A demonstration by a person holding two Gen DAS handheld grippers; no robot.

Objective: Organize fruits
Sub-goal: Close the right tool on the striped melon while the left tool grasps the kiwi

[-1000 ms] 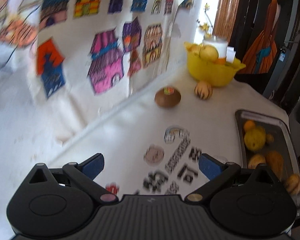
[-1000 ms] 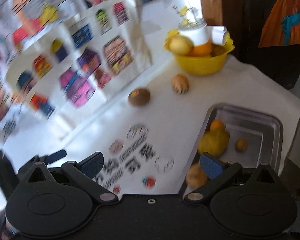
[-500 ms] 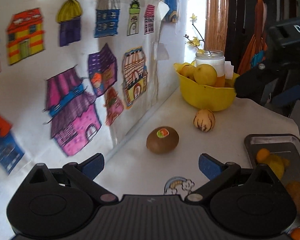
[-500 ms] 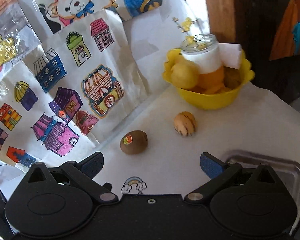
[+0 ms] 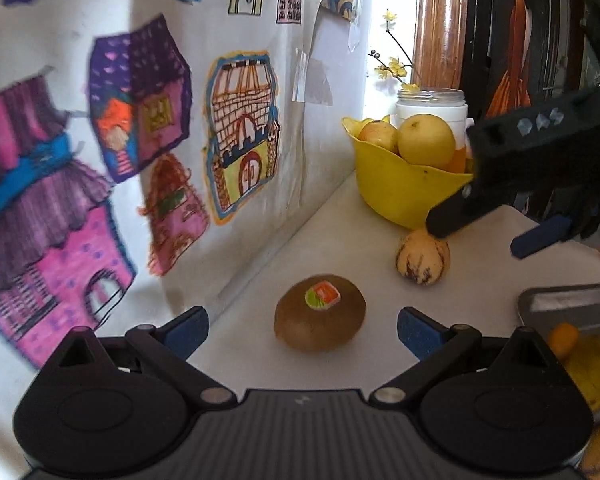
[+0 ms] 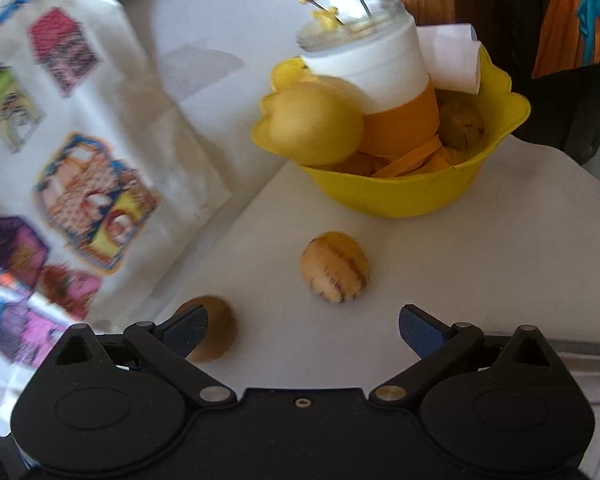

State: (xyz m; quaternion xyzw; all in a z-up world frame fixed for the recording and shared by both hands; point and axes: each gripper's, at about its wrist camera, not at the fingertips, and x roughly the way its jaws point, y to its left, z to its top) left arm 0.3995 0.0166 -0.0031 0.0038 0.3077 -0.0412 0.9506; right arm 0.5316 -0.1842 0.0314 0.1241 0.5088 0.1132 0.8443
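White table point(image 5: 340, 216) against a wall of house drawings point(image 5: 240, 136); yellow bowl point(image 6: 404, 192) of fruit at the back, metal tray point(image 5: 568, 304) at right. Left gripper point(image 5: 302, 326) — jaws spread wide, empty — frames the kiwi point(image 5: 320, 322). Right gripper point(image 6: 302, 326), equally wide and empty, faces the striped melon point(image 6: 334, 266) — near the bowl.

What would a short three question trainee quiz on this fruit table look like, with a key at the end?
1. True or false: the left gripper is shut on the kiwi.
2. Which fruit lies ahead of the open right gripper? A) striped pepino melon B) banana C) strawberry
3. Fill in: the glass jar stands inside the yellow ____.

Key: 1 false, its jaws stand open on either side of the kiwi; 2 A; 3 bowl.
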